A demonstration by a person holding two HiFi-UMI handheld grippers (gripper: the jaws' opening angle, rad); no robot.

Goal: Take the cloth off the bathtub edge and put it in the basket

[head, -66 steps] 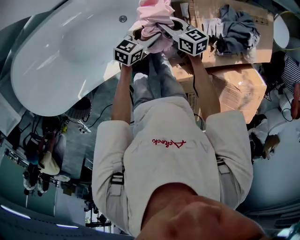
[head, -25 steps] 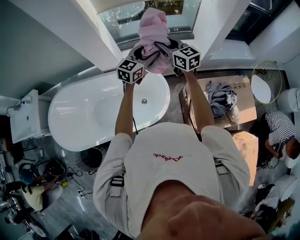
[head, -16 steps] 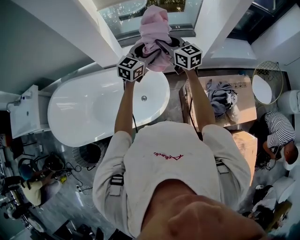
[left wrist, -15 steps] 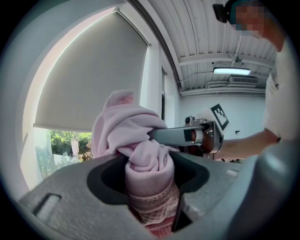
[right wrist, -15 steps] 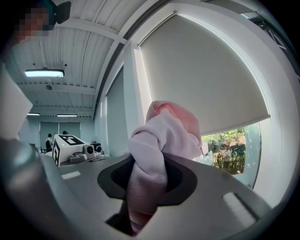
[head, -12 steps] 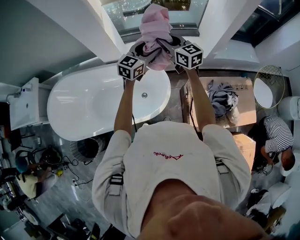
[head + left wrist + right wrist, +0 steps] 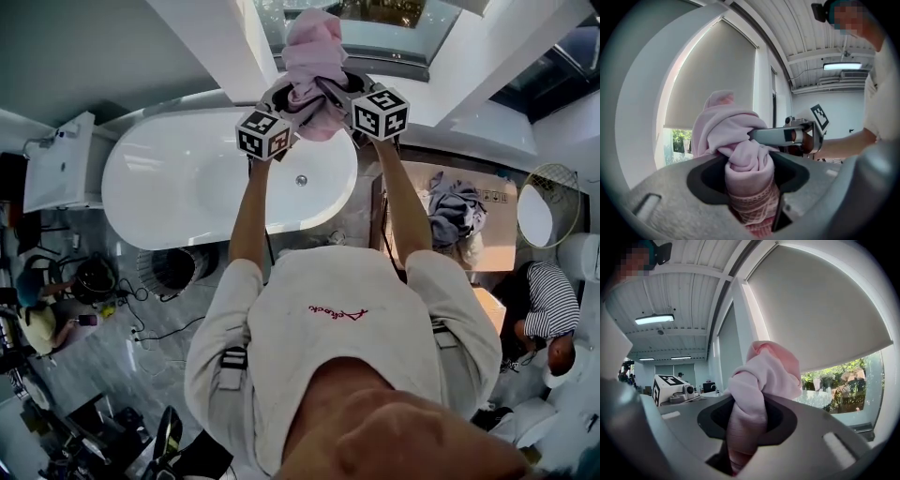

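Observation:
A pink cloth is bunched up and held high in front of the person, above the white bathtub. My left gripper is shut on one bundle of it, with a lace-patterned strip of the cloth packed between the left gripper's jaws. My right gripper is shut on another fold; the cloth rises out of the right gripper's jaws as a twisted roll. The two grippers sit close together, and each shows in the other's view. Nothing hangs on the tub's rim in the head view.
A cardboard box holding grey clothes stands right of the tub. A round wire-rimmed object lies beyond it. A white sink unit is at the left. Two people crouch on the floor, one at the right and one at the left.
Both grippers keep the same hold on the pink cloth. The room behind them has swung round: the tub now lies more level across the view and the box has slipped down to the right.

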